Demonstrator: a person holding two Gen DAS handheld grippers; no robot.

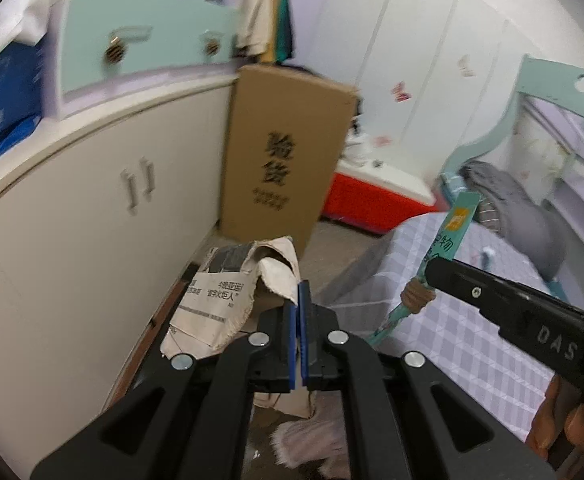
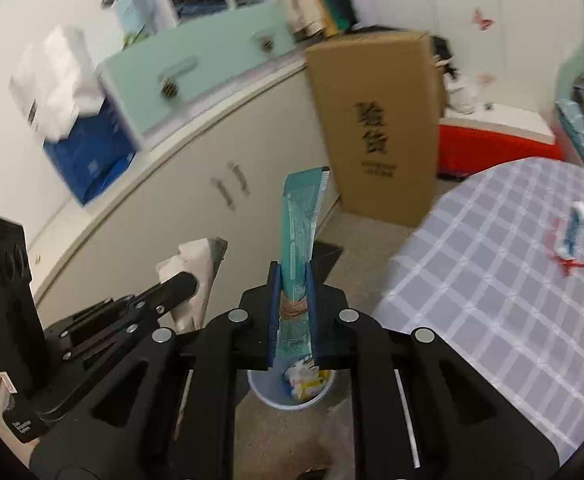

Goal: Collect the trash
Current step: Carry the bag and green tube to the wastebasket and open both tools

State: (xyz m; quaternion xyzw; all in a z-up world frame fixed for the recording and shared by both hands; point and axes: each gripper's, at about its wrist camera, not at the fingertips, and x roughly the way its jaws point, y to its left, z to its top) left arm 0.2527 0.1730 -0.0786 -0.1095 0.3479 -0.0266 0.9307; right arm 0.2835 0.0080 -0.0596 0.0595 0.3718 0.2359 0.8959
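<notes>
My right gripper [image 2: 294, 280] is shut on a long teal wrapper [image 2: 302, 224] with a rubber band around it, held upright. It also shows in the left wrist view [image 1: 448, 236], with the right gripper [image 1: 432, 272] beside it. Under it stands a pale blue trash bin [image 2: 275, 398] with scraps inside. My left gripper [image 1: 299, 296] is shut on the edge of a beige paper sack [image 1: 219, 300] with printed text, which also shows in the right wrist view [image 2: 195, 264]. A blue-white wrapper with red bits [image 2: 570, 240] lies on the checked table.
A table with a grey checked cloth [image 2: 512, 312] fills the right. A tall cardboard box [image 2: 376, 128] leans on cream cabinets [image 2: 195, 200]. A red and white cooler [image 2: 496, 136] stands behind. A bed with a teal frame [image 1: 540, 92] is at far right.
</notes>
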